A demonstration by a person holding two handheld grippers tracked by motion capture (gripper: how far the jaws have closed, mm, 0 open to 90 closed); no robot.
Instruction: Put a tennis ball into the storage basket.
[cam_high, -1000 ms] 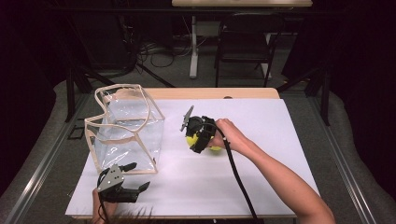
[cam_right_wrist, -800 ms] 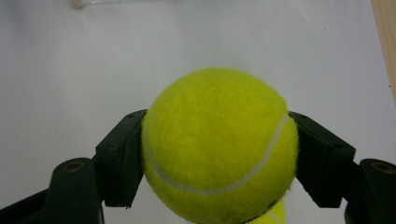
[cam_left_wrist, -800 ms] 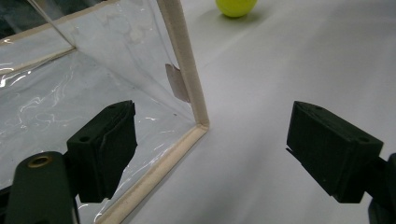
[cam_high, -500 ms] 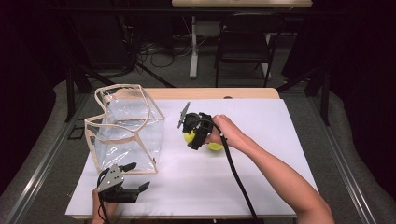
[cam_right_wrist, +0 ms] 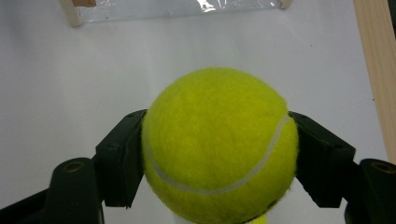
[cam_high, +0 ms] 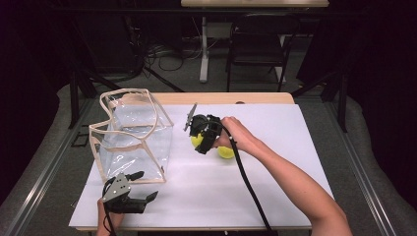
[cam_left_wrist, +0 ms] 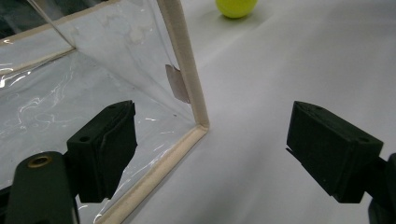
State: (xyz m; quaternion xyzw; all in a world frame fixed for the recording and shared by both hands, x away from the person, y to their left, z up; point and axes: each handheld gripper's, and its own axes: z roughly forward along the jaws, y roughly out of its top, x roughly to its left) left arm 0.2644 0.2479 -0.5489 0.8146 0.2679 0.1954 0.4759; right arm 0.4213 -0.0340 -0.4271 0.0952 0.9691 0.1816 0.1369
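I find my right gripper [cam_high: 197, 142] at the centre of the desk [cam_high: 295, 128], its jaws clamped on a tennis ball [cam_right_wrist: 219, 144]; in the right gripper view both pads press the ball's flanks at 3 and 9 o'clock, with the white desk surface beneath. In the high view this ball [cam_high: 196, 141] is held just clear of the surface, and a second tennis ball [cam_high: 225, 153] rests on the desk at about 4 o'clock from it, close beside my right hand [cam_high: 236, 135]. The clear plastic box [cam_high: 133, 137] with cream edging stands open-topped at 9 o'clock from the held ball, near but apart. My left gripper [cam_high: 142, 189] sits by the desk's near edge, at 6 o'clock from the box; its jaws stand wide with nothing between them, facing the box's lower corner [cam_left_wrist: 201, 126].
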